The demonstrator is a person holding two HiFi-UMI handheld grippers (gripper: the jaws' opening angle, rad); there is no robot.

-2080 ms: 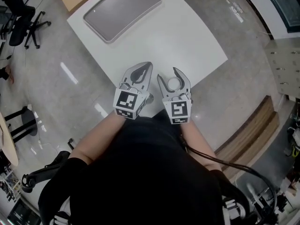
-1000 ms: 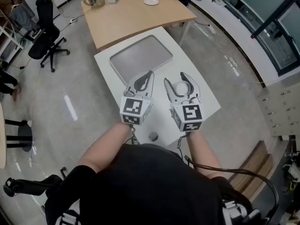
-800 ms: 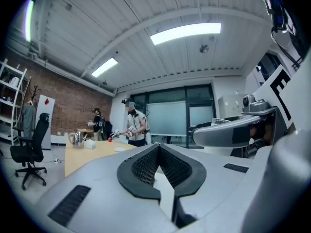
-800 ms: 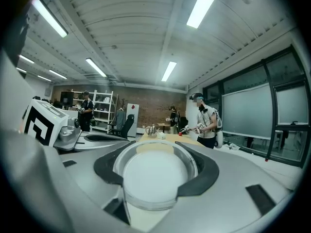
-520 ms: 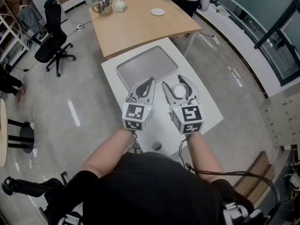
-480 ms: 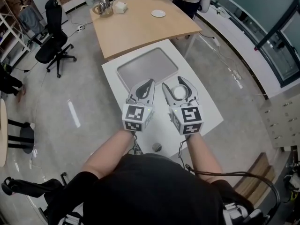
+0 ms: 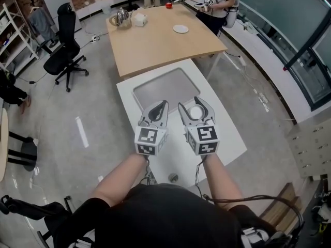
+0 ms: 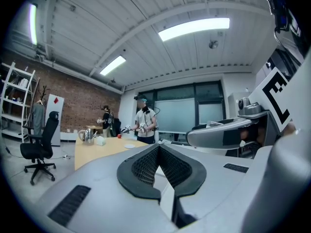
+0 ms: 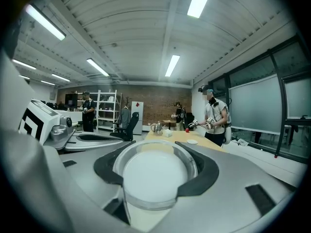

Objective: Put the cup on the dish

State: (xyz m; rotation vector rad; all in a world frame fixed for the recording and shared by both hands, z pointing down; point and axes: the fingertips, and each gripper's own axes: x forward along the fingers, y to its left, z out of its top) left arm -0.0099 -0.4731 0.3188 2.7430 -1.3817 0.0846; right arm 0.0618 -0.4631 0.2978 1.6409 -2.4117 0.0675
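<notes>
Cup (image 7: 196,110): one counted, clamped between the jaws of the right gripper (image 7: 195,105) and held over the white table (image 7: 222,133), just short of the near edge of the grey tray (image 7: 168,89).

Hidden or unclear:
- In the head view only the cup's round rim and pale inside are seen. Its wall and base are covered by the jaws.
- In the right gripper view the cup (image 9: 154,178) is seen as a clear rim round a white inside. Whether it holds anything cannot be told.
- The white table's near edge is cut off by the person's body. A small round grey object (image 7: 173,177) lies there and cannot be identified.

Counts, left to right:
- One office chair (image 7: 66,40) is seen on the floor at left.
- One left gripper (image 7: 159,107) is noted. In its own view the left gripper (image 8: 158,152) has its jaws brought together at the tips, with nothing between them.
- One tray is counted, with nothing on it.
- One right gripper (image 9: 158,148) is noted, its jaws spread to the cup's width, with the pads against the cup's sides.
- Two tables are counted: the white one, and a wooden table (image 7: 155,40) beyond it.
- On the wooden table one kettle (image 7: 120,18), one white box (image 7: 139,19), one small red item (image 7: 168,5) and one white dish (image 7: 180,29) are seen.

Edges and room:
- The dish lies near the wooden table's far right part, well apart from the cup, with bare wood around it.
- The tray lies between the grippers and the wooden table.
- The two tables stand edge to edge, or nearly so.
- Open floor is seen on both sides of the white table.
</notes>
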